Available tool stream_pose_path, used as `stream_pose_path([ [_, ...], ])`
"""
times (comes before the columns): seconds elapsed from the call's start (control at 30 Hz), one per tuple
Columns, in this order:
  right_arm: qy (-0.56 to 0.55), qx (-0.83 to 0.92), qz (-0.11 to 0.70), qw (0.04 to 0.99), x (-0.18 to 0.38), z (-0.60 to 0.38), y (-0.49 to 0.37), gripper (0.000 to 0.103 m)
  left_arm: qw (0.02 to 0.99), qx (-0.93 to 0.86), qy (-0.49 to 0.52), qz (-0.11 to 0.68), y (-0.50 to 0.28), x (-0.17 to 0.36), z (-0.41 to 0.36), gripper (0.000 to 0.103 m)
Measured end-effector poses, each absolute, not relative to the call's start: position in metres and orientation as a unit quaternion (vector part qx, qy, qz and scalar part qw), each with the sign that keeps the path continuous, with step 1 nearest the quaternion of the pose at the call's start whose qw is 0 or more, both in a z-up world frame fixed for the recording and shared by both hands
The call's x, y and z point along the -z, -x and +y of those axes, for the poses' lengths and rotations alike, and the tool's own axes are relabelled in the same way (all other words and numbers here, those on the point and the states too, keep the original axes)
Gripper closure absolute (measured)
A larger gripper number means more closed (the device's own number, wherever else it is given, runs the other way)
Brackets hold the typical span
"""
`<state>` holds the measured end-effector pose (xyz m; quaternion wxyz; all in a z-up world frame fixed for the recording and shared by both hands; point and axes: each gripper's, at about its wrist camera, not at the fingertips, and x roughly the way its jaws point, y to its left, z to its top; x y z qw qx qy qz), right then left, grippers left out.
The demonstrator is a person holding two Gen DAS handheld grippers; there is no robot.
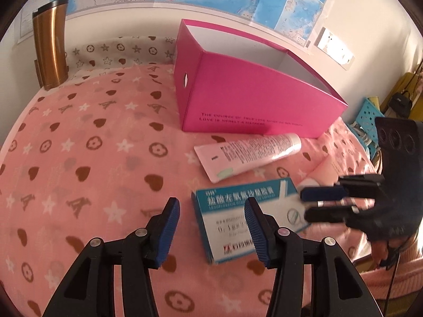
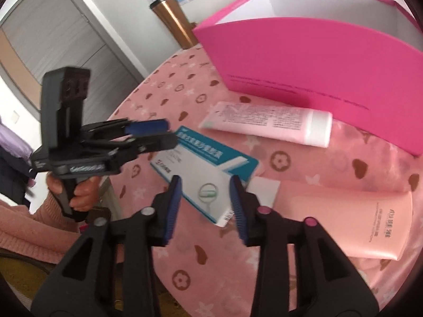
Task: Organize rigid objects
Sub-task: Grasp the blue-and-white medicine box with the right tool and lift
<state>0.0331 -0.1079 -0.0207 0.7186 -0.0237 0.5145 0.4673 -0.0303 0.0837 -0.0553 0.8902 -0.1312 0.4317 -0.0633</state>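
Note:
A white and teal medicine box [image 1: 238,211] [image 2: 203,166] lies flat on the pink blanket. My left gripper [image 1: 211,211] [image 2: 168,132] is open just above the blanket, its right finger over the box's left edge and nothing between the pads. My right gripper [image 2: 205,187] [image 1: 304,204] hovers over the box's other end, jaws apart, the box's near corner showing in the gap; the pads do not seem to press on it. A pink tube [image 1: 248,155] [image 2: 269,124] lies between the medicine box and an open magenta box [image 1: 251,100] [image 2: 317,66]. A second, larger pink tube [image 2: 357,216] lies to the right.
A copper tumbler [image 1: 50,50] [image 2: 171,18] stands at the back left by the wall. A blue perforated basket [image 1: 367,121] sits beyond the blanket's right edge. A person's hand in a pink sleeve [image 2: 79,195] holds the left gripper's handle.

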Motion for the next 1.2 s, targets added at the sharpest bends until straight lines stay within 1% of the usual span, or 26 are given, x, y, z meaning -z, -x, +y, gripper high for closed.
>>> stream_pose_path([
  [0.13,0.048,-0.435,0.517,0.735,0.018,-0.109,-0.032,0.067,0.887,0.073,0.127,0.438,0.037,0.057,0.081,0.051],
  [0.2,0.064,-0.428,0.522,0.735,0.019,-0.102,-0.028,0.063,0.885,0.08,0.124,0.441,0.038,0.059,0.079,0.051],
  [0.33,0.074,-0.421,0.542,0.724,0.028,-0.088,-0.022,0.058,0.88,0.092,0.127,0.448,0.042,0.063,0.075,0.051],
  [0.37,0.07,-0.419,0.552,0.718,0.034,-0.085,-0.022,0.054,0.879,0.095,0.128,0.45,0.042,0.064,0.075,0.051],
  [0.4,0.06,-0.42,0.552,0.718,0.035,-0.085,-0.023,0.053,0.878,0.096,0.128,0.451,0.042,0.065,0.075,0.051],
  [0.43,0.055,-0.416,0.549,0.723,0.034,-0.085,-0.024,0.053,0.878,0.095,0.127,0.452,0.043,0.065,0.074,0.053],
  [0.6,0.01,-0.411,0.542,0.732,0.033,-0.091,-0.036,0.053,0.877,0.104,0.135,0.45,0.046,0.065,0.075,0.054],
  [0.7,0.002,-0.414,0.54,0.733,0.033,-0.089,-0.038,0.053,0.88,0.102,0.133,0.445,0.047,0.062,0.075,0.054],
  [1.2,0.001,-0.424,0.468,0.775,-0.018,-0.108,-0.04,0.054,0.909,0.117,0.113,0.384,0.046,0.017,0.065,0.054],
])
